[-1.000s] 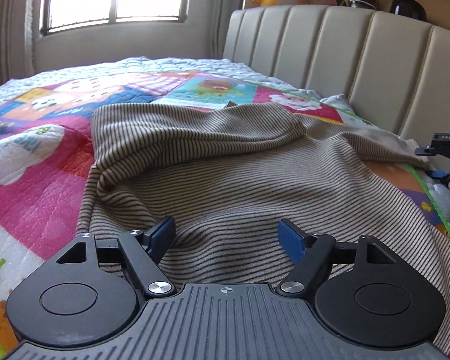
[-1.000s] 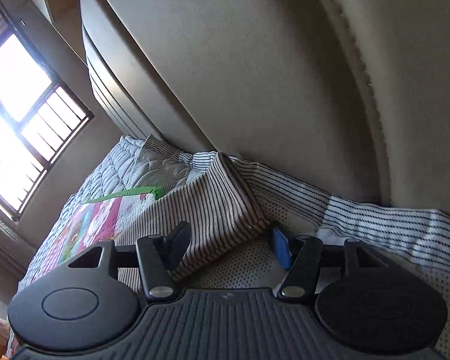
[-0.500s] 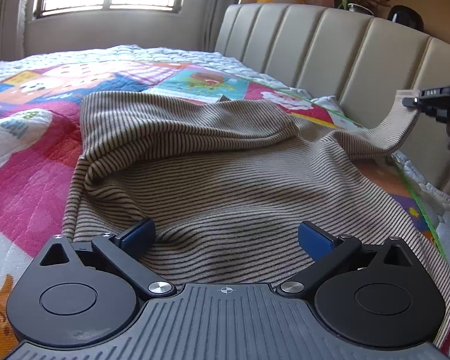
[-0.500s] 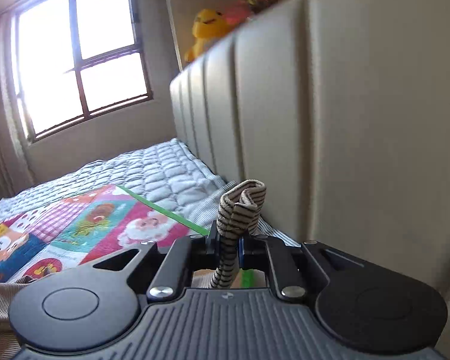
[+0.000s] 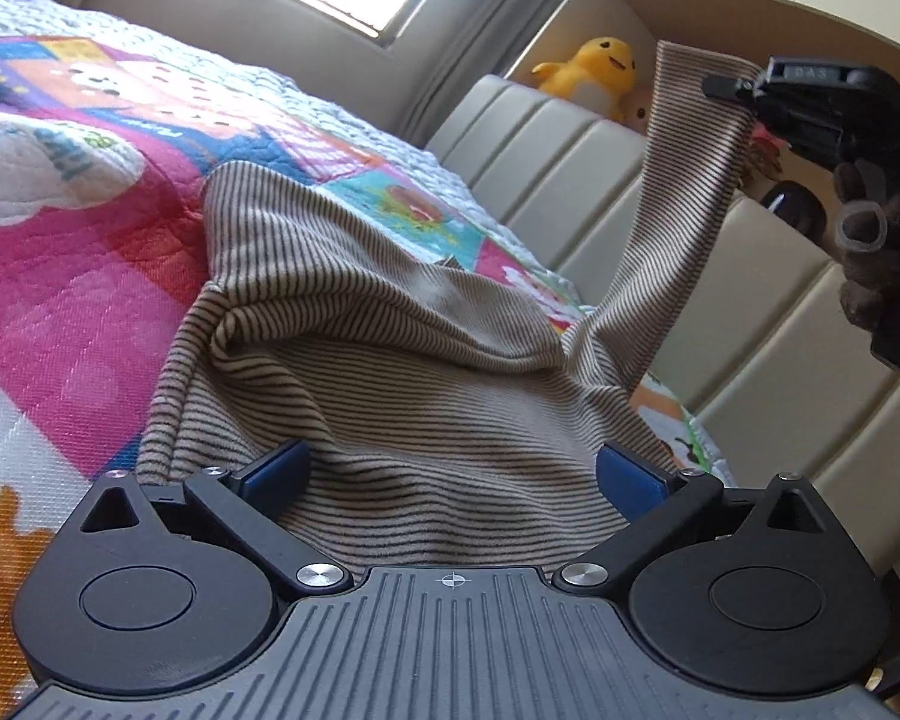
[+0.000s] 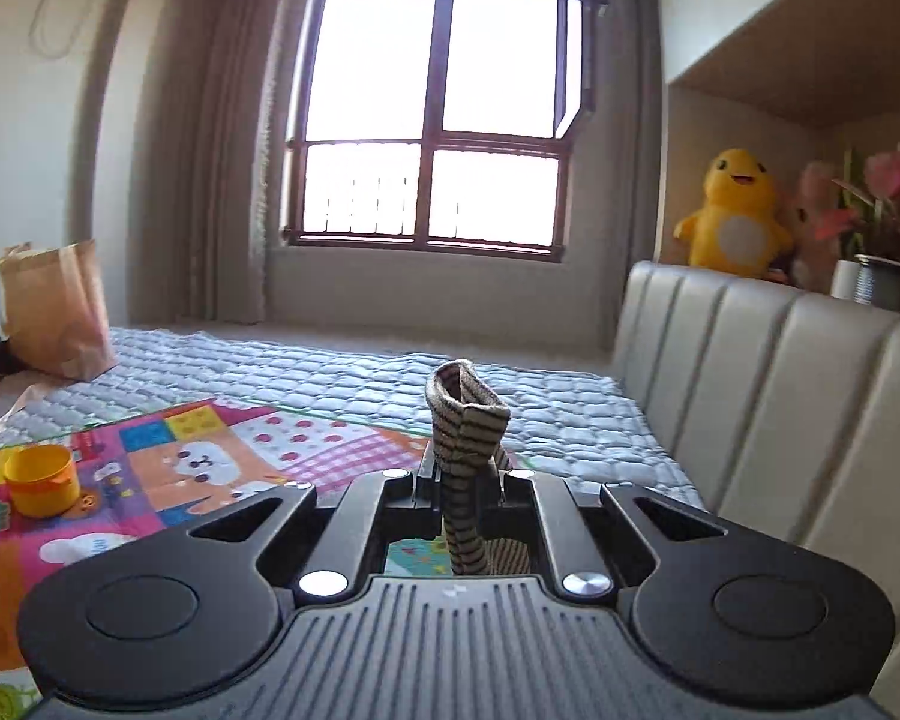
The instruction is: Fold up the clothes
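A beige garment with thin dark stripes [image 5: 426, 372] lies rumpled on the colourful quilt [image 5: 72, 276]. My left gripper [image 5: 450, 474] is open just above the garment's near edge, its blue pads apart with cloth between and below them. One sleeve [image 5: 684, 180] rises steeply to the upper right, where my right gripper [image 5: 756, 87] is shut on its cuff. In the right wrist view the cuff [image 6: 465, 420] sticks up bunched between the shut fingers of that gripper [image 6: 463, 483].
A padded beige headboard [image 5: 720, 276] runs along the right. A yellow plush toy [image 6: 735, 210] and flowers [image 6: 888, 192] sit on the shelf above it. An orange cup [image 6: 42, 479] stands on the quilt, a paper bag [image 6: 54, 306] at the far side.
The right gripper shut on the sleeve cuff and lifted it high off the bed. The left gripper opened wider and stayed low at the garment's near edge.
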